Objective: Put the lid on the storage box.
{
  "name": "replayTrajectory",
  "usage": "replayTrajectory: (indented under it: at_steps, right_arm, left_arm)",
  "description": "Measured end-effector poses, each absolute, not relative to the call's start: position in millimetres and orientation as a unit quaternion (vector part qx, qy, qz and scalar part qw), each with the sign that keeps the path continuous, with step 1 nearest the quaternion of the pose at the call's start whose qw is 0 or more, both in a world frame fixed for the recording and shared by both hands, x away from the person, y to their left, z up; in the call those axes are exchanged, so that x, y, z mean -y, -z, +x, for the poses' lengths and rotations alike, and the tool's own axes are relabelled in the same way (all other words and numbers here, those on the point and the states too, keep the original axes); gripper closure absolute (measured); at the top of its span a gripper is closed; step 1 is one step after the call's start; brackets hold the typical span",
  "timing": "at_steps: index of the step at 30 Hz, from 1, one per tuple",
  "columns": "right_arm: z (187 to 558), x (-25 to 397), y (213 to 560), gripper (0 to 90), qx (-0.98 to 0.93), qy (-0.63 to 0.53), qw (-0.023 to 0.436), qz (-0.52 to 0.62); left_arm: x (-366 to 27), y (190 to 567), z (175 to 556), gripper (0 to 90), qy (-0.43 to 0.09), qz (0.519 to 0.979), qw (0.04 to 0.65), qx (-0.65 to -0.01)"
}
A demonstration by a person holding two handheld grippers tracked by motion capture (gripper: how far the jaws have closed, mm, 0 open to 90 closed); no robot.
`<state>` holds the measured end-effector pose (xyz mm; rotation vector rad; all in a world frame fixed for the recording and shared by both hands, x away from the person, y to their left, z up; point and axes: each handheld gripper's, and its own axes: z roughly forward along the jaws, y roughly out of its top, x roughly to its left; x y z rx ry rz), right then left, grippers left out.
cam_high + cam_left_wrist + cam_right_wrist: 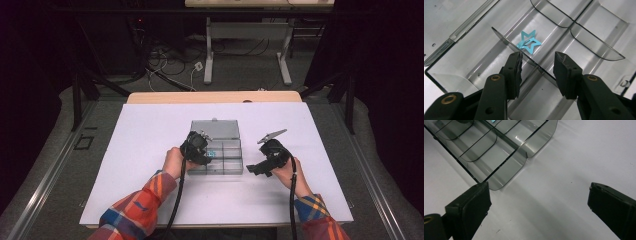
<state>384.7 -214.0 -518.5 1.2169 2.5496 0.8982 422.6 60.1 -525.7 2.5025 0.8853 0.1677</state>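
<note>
— What colour is the star-shaped hair clip [529, 42]?

— Light blue, glossy. It lies in a smoke-grey, see-through compartment box [230, 150], whose dividers [524, 53] are the same tinted grey with darker edges.

— And the two tools?

— The left gripper [537, 72] is black with brass-coloured rivets; the right gripper [539, 205] is black too, with matt dark pads.

— The surface underneath?

— A white table sheet [150, 145] over a pale wood tabletop [150, 97]. The person's sleeves [135, 210] are plaid: orange, blue and yellow, with thin dark lines. The cables [177, 200] are black.
</note>
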Motion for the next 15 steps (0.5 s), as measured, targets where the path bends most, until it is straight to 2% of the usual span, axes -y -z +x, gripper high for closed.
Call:
replayTrajectory:
  at_steps: [7, 15]
  right_arm:
    - [385.6, 213.8, 518.5, 6.2, -0.858, -0.3, 0.097, 0.406]
    - [386.0, 212.7, 517.0, 18.6, -0.852, -0.305, 0.113, 0.411]
  left_arm:
    - [-57.9, 528.8, 424.7, 55.9, -0.065, 0.913, 0.234, -0.327]
    - [-58.0, 531.0, 424.9, 56.2, -0.061, 0.909, 0.237, -0.337]
